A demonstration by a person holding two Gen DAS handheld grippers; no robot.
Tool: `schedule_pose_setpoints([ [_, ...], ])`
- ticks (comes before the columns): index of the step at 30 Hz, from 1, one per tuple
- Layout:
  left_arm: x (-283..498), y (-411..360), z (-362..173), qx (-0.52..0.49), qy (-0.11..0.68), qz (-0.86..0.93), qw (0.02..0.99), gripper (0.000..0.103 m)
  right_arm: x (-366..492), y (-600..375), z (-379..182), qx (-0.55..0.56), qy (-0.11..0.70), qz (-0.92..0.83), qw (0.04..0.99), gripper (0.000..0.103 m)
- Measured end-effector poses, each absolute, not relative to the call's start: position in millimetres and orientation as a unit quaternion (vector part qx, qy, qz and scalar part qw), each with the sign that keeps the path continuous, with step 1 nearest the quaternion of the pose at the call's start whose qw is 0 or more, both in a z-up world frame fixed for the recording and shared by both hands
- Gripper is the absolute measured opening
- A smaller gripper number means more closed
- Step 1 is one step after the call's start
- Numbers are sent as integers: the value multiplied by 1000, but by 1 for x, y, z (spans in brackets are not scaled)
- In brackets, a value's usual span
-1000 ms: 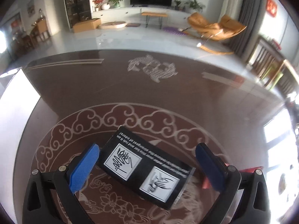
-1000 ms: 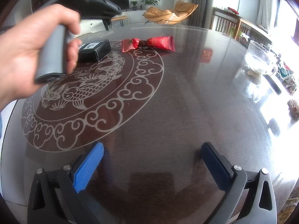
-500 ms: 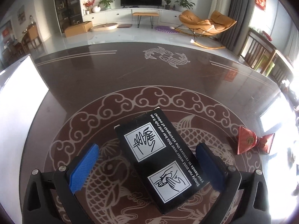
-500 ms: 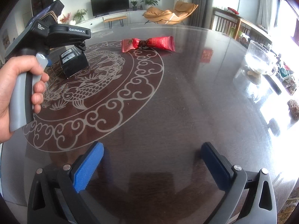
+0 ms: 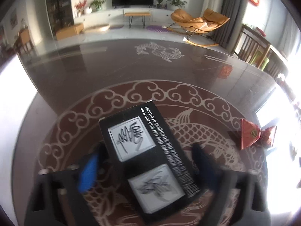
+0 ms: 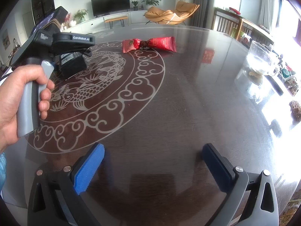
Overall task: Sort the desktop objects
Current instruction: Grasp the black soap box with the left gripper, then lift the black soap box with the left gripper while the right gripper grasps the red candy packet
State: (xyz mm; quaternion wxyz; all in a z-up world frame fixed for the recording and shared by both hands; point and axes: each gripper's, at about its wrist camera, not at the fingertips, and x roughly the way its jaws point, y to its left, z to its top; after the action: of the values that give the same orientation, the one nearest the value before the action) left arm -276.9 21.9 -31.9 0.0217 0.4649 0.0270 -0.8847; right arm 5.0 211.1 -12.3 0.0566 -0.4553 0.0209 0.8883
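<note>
A black box (image 5: 150, 150) with two white picture panels lies on the carved fish medallion of the dark table (image 5: 131, 66). My left gripper (image 5: 146, 167) is lowered around it, one blue-padded finger on each side. Its jaws are closing and blurred, and a gap still shows beside the left pad (image 5: 88, 173). In the right wrist view a hand (image 6: 17, 98) holds that left gripper (image 6: 75, 58) over the box (image 6: 73, 64). A red twisted candy wrapper (image 5: 252, 133) (image 6: 150, 44) lies to the right of the box. My right gripper (image 6: 153, 154) stands open over bare tabletop.
A clear glass bowl (image 6: 261, 60) and small cluttered items (image 6: 295, 109) stand at the table's right edge, by a dark slim object (image 6: 276, 86). A red paper reflection (image 6: 207, 55) shows on the glossy top. Chairs stand beyond the far rim.
The left gripper has come down and forward over the box, and its fingers now stand closer together. The box has turned more lengthwise between them. The right gripper has stayed still.
</note>
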Motion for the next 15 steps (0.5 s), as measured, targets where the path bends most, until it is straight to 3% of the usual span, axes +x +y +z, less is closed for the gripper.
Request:
schedule_pose_setpoints([
  [1,-273,20,-31,460,11,-888,16,58,5,211,-12,-455,21,888,57,103],
  [6,-230,0,-31,451,-13,-892,-32,58,5,211,-12,-455,21,888,57,103],
  [15,-137,-48,-31,440,-2,-897,-32,58,4,211,-12,-457,22,887,57,103],
])
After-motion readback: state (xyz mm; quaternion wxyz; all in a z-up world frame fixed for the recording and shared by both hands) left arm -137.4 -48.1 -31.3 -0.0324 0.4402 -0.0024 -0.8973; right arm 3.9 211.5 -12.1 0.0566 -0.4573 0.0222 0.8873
